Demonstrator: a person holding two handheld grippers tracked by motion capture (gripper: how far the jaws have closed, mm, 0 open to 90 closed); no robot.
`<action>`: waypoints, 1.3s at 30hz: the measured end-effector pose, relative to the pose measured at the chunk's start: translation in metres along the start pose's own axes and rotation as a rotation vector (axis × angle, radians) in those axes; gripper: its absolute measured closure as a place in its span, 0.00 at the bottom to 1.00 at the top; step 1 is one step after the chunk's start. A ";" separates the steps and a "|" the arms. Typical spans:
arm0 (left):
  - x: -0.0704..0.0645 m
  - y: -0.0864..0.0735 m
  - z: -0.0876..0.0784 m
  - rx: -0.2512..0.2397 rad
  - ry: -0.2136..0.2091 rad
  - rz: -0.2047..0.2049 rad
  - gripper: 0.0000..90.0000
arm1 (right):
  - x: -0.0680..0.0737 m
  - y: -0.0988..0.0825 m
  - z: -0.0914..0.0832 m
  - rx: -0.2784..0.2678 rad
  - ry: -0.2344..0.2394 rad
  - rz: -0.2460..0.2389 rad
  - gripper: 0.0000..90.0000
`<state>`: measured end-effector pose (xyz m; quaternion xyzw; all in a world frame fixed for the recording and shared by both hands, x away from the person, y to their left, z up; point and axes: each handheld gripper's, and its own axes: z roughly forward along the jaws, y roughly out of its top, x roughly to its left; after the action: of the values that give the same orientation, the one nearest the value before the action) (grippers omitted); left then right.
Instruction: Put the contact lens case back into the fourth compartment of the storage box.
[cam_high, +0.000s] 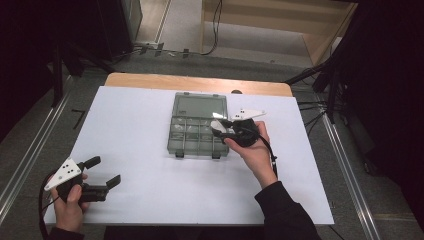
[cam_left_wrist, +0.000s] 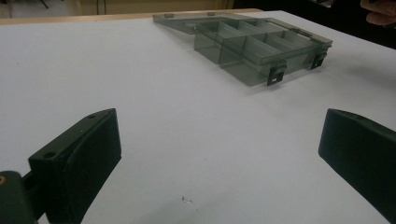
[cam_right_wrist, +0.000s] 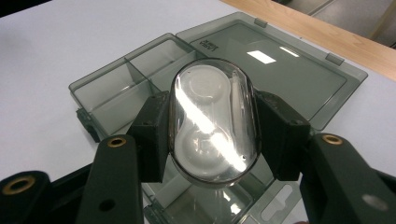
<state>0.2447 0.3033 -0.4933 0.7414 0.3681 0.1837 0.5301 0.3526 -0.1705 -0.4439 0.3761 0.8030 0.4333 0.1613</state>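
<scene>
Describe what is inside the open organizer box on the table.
The organizer box shows bare, empty-looking compartments. The oval clear case clamped in the right gripper hangs above it, covering the compartments below.

Oval case (cam_right_wrist: 212, 123): clear glossy plastic. Organizer box (cam_high: 197, 125): smoky translucent plastic. Table (cam_high: 125, 135): matt white top, wood edge.

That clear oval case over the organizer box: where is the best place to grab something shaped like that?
Across its narrow middle, on the two long sides, as the right gripper does now: the oval case is long and rounded, so its ends would likely slip, while the long sides give the pads flatter contact. Coming from above keeps it level over the open organizer box.
</scene>
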 end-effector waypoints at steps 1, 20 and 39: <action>0.000 0.000 0.000 0.000 0.000 0.001 0.00 | -0.001 0.000 0.000 0.000 -0.007 0.000 0.52; 0.000 0.000 0.000 -0.002 -0.001 -0.001 0.00 | -0.014 0.002 0.015 0.033 -0.083 0.018 0.52; 0.000 0.000 -0.001 -0.009 -0.002 -0.010 0.00 | -0.029 -0.004 0.040 0.097 -0.161 0.040 0.52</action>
<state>0.2446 0.3039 -0.4931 0.7375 0.3703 0.1818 0.5346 0.3930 -0.1705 -0.4721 0.4328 0.7998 0.3655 0.1984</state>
